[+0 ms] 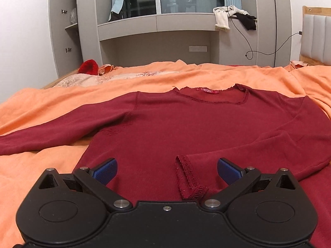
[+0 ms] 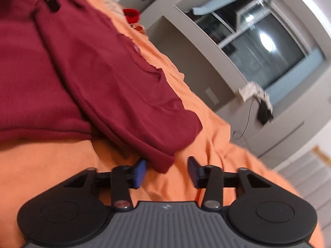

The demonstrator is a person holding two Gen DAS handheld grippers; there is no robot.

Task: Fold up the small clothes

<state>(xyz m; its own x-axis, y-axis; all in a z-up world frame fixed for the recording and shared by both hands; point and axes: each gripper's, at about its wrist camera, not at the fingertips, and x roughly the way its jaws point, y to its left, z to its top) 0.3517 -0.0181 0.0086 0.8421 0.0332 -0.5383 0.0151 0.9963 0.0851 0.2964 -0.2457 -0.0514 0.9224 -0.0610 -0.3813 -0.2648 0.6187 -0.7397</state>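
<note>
One dark red long-sleeved top (image 1: 186, 124), flat on orange bedspread (image 1: 51, 103), one sleeve folded across; left gripper (image 1: 167, 171) gaping over its cuff (image 1: 187, 177), right gripper (image 2: 167, 170) parted at the shoulder fold, gripping nothing; advise pinching both layers squarely.

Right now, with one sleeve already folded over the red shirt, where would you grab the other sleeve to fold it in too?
Probably at the cuff end of the outstretched sleeve, coming in from the shirt's outer side. It lies flat and straight on the orange blanket, clear of the body, so its free end lifts easily and can swing across, like the folded sleeve's cuff lying on the front.
</note>
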